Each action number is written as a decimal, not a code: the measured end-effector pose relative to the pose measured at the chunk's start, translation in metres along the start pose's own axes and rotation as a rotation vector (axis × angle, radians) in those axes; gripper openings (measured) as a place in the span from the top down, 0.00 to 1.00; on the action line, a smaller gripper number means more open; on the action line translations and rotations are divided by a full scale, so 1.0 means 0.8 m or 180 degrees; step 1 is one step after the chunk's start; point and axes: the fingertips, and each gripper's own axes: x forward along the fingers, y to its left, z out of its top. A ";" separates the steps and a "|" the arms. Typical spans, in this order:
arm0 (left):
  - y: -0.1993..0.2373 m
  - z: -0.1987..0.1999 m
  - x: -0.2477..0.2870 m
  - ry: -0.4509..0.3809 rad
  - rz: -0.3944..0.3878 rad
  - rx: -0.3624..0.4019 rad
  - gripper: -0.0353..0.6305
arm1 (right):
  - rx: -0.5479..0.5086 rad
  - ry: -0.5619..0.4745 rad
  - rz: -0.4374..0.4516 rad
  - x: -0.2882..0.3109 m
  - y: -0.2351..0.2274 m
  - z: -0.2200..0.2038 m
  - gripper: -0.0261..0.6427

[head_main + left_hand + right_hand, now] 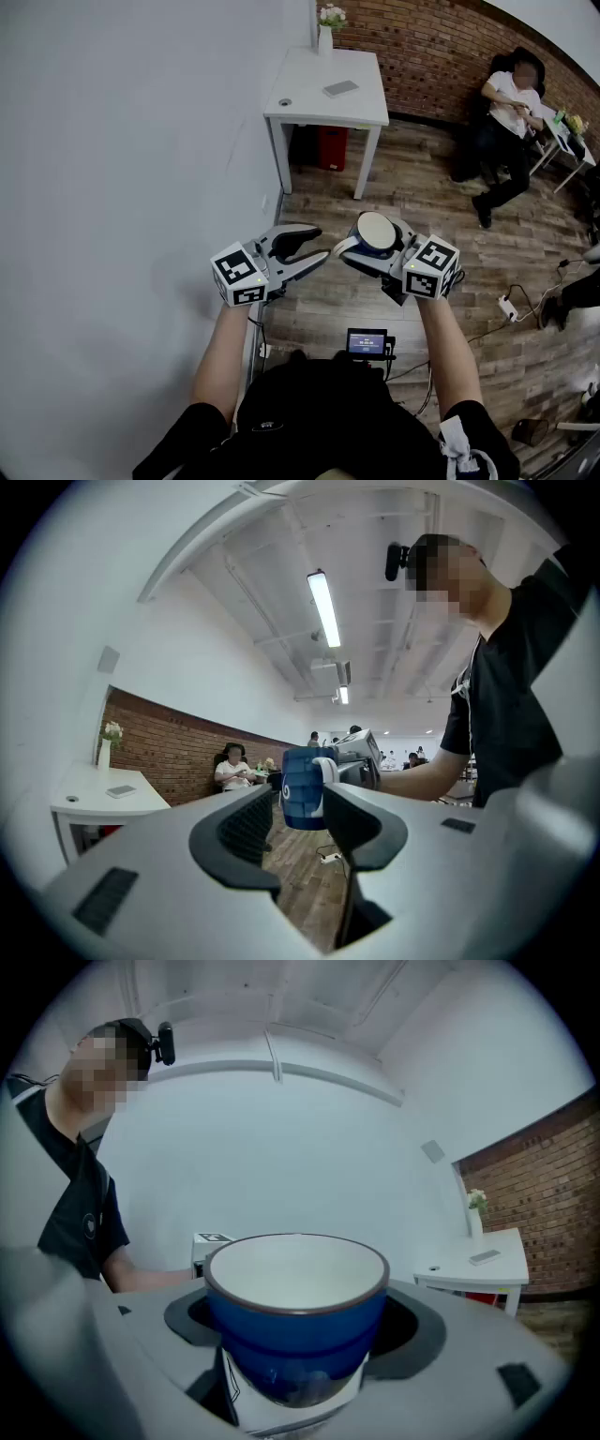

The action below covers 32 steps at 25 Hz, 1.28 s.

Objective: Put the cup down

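Head view: the left tool [314, 248] gapes empty just beside the right tool [361, 248], which holds the blue cup [377, 234] above the wooden floor [422, 187].
Left gripper view: jaws apart, cup just beyond their tips.
Right gripper view: jaws clamp the upright cup's sides.

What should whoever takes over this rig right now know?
Left tongs: open, empty, level beside the right.
Right tongs: shut on the blue cup, which is upright, looks empty and is held in the air above the wooden floor.
Done: cup gripped.
Left: set it down. The white table ahead looks the likely spot.
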 end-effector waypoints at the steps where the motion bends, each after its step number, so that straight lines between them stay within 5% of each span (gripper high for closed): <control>1: 0.000 0.001 0.000 -0.0002 -0.0005 0.0001 0.70 | -0.0002 0.0004 0.0001 0.000 0.000 0.000 0.34; 22: 0.001 -0.005 0.006 0.0036 -0.0021 0.0000 0.70 | 0.0040 -0.0010 -0.0011 -0.006 -0.004 -0.007 0.34; 32: -0.018 -0.011 0.065 0.0078 0.0116 -0.0012 0.71 | 0.0051 -0.0041 0.0024 -0.071 -0.029 -0.009 0.34</control>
